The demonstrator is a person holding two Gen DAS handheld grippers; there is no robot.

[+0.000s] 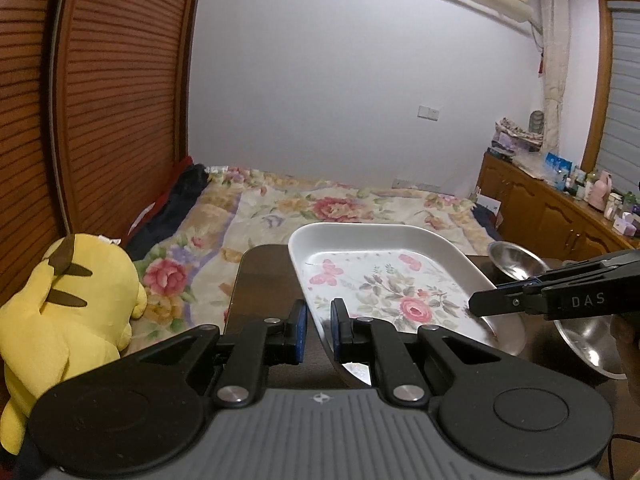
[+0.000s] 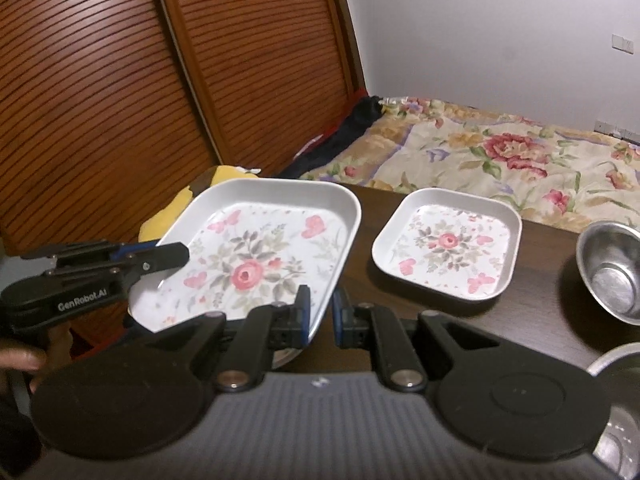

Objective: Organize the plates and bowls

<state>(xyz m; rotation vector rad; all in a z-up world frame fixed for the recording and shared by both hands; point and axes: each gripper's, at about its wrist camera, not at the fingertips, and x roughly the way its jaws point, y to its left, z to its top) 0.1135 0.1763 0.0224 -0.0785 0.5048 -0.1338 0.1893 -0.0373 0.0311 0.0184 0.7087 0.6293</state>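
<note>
large tray (image 2: pixel 256 256): on table (image 2: pixel 532 320), left
small tray (image 2: pixel 448 246): just right of it
bowl (image 2: pixel 612 272): far right
bed (image 2: pixel 500 160): behind table

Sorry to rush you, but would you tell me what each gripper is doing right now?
Left gripper: shut on the rim of the large floral plate.
Right gripper: shut on the same plate's opposite edge.

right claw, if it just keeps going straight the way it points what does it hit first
Probably the small floral plate on the dark table, though depth is unclear. The right claw is already clamped on the rim of the large floral plate.
</note>
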